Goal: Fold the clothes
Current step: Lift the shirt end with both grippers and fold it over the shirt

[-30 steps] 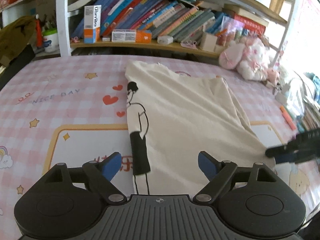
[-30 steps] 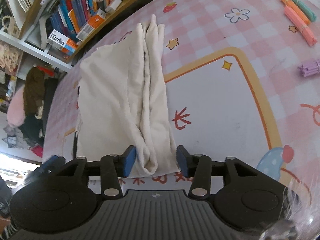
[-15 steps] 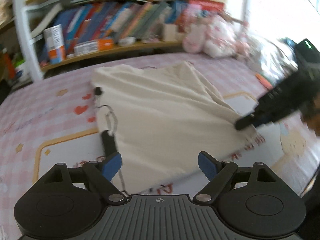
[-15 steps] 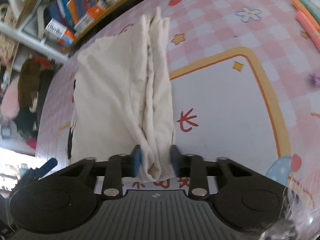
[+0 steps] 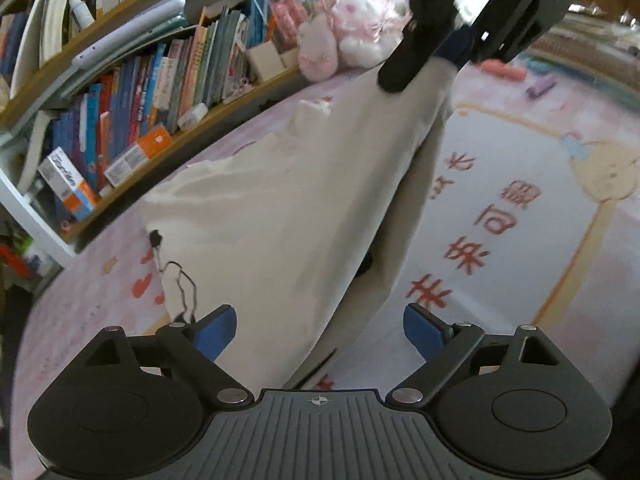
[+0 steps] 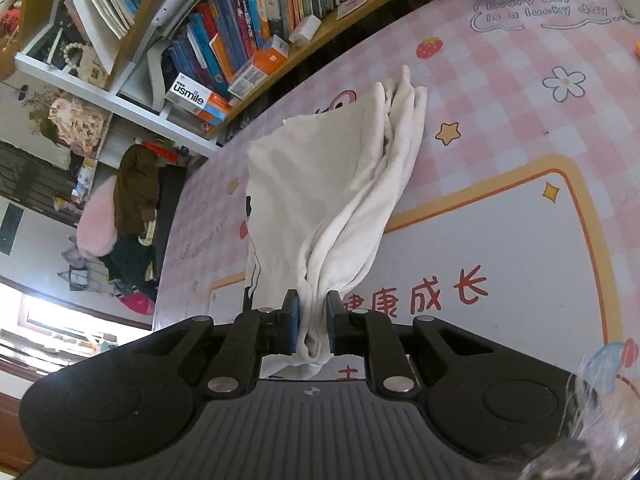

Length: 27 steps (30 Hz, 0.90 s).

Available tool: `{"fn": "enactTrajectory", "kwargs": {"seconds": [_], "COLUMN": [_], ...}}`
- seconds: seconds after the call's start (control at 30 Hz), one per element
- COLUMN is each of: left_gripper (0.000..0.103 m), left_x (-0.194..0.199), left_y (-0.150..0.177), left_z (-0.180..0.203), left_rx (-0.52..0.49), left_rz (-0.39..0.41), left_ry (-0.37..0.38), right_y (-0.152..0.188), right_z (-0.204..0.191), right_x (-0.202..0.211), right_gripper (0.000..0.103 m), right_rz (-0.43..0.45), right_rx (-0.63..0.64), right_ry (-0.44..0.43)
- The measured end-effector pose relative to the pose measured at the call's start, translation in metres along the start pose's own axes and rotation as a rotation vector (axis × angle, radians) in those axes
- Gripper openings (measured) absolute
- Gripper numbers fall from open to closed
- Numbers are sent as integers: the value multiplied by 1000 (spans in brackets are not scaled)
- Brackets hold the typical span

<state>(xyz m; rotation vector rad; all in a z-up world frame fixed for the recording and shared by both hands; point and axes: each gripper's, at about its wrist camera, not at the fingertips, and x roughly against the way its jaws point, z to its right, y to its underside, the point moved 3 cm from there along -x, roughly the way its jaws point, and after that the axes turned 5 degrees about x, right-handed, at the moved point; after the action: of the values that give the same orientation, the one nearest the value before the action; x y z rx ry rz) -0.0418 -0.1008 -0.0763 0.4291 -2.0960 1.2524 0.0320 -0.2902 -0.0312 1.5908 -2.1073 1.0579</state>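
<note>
Pinching the bunched corner of the shirt (image 6: 320, 208) in my right gripper (image 6: 312, 320), I've just closed the jaws and the pads are clamped on the cloth, lifting that edge off the mat (image 6: 500, 240) so it can swing over. The rest of the shirt lies on the mat, near the bookshelf (image 6: 240, 40). My left gripper (image 5: 320, 330) hovers at the near hem, jaws wide apart and just opened further, cloth between them but not pinched, I'd say lining up the second corner so both ends rise together.
</note>
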Motion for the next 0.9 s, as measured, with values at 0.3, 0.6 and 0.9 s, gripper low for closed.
{"fn": "enactTrajectory", "kwargs": {"seconds": [0.3,0.6,0.9], "left_gripper": [93,93,93], "left_x": [0,0,0], "left_y": [1,-14,-13], "left_z": [-2,-31,-42], "left_rx": [-33,122,208], "left_rz": [19,0,-6], "left_ry": [-51,28,76], "right_y": [20,111,127], "right_z": [-16,-52,-52], "right_x": [6,-32,-74], "right_gripper": [46,63,35], "right_rz": [-12,-135,-116], "right_rx": [460,1492,1686], "right_ry": [241,375,431]}}
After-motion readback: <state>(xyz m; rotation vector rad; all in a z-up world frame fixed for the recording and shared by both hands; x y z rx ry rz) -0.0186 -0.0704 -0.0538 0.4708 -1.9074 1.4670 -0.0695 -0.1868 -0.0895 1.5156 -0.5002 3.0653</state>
